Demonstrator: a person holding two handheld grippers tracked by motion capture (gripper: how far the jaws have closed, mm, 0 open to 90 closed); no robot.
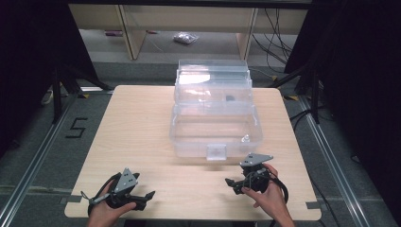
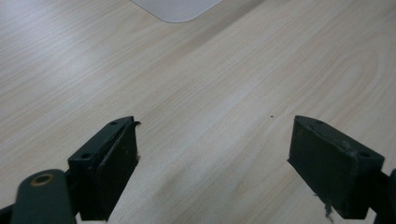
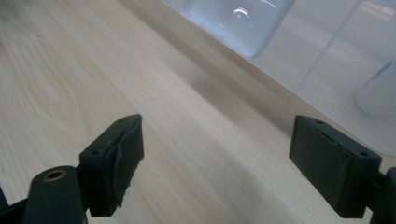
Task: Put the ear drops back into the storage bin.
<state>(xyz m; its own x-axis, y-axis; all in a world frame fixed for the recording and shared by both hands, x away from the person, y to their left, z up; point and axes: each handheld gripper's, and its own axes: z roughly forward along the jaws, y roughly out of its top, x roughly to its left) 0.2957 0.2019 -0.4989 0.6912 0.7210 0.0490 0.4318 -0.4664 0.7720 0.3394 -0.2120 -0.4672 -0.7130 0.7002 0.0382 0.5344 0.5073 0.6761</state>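
Note:
A clear plastic box (image 1: 189, 137) with its lid raised stands on the middle of the wooden table (image 1: 137, 123). A small clear item (image 1: 245, 138) lies inside near its front right corner, and a small dark item (image 1: 230, 98) sits farther back. My left gripper (image 1: 147, 198) rests near the front left edge, open, over bare wood (image 2: 212, 140). My right gripper (image 1: 231, 186) is held in front of the box's right part, open, nothing between its jaws (image 3: 217, 140). The box's front latch (image 3: 238, 23) and clear wall (image 3: 327, 70) lie just beyond it.
A corner of the box (image 2: 177, 9) shows ahead of the left gripper. Bare wood lies between the two hands and left of the box. Beyond the table are wooden furniture legs (image 1: 135, 33), cables and a plastic bag (image 1: 185, 38) on the floor.

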